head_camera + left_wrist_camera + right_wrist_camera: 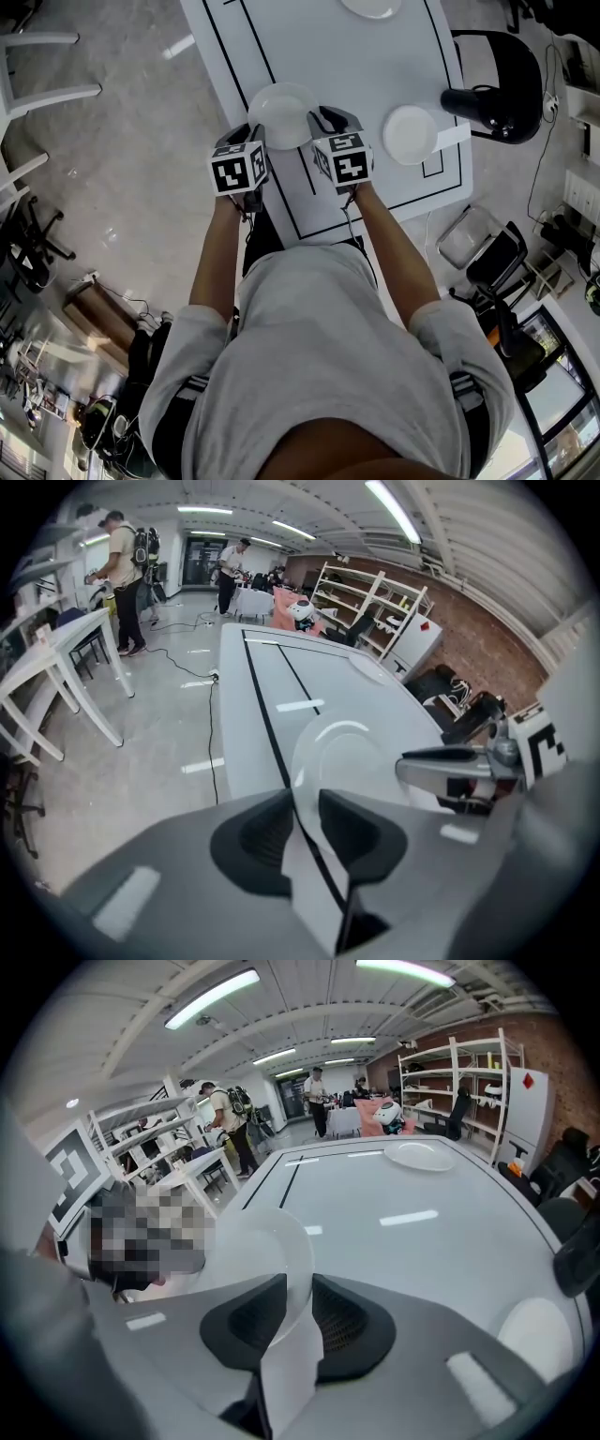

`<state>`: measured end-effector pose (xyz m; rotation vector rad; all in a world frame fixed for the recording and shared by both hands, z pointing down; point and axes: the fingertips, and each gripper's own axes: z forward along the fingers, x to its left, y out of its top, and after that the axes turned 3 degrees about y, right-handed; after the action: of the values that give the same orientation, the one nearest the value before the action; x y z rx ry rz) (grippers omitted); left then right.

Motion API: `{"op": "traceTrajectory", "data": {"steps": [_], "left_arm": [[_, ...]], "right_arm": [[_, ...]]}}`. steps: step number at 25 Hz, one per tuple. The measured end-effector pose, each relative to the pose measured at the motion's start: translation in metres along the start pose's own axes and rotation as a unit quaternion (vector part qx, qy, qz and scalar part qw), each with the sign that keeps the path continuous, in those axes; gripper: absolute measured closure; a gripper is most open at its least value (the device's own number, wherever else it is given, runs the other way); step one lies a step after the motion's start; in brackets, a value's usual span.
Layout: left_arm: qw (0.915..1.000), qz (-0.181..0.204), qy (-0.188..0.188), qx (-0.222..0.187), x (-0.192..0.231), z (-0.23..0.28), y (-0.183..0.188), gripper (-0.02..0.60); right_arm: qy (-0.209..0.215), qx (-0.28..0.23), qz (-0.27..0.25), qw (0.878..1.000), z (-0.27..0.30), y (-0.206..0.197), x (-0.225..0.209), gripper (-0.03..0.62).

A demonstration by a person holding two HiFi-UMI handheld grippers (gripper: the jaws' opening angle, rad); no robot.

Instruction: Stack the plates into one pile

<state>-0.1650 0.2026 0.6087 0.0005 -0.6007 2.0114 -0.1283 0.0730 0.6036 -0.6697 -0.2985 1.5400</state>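
White plate point(281, 114) was at the near end of the table point(375, 66), the left hand-held gripper point(302, 822) and right hand-held gripper point(292, 1307) clamped on opposite rims. Moving both together, level, toward the second plate point(410, 134) seemed wisest.

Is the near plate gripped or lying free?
Gripped: the left gripper and right gripper clamp opposite edges of the plate.
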Motion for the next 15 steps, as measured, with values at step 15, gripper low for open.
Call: {"op": "traceTrajectory", "data": {"steps": [15], "left_arm": [[0.9997, 0.015, -0.012, -0.015, -0.029, -0.023, -0.016, 0.528]], "right_arm": [[-0.047, -0.054, -0.038, 0.997, -0.051, 0.002, -0.005, 0.537]]}}
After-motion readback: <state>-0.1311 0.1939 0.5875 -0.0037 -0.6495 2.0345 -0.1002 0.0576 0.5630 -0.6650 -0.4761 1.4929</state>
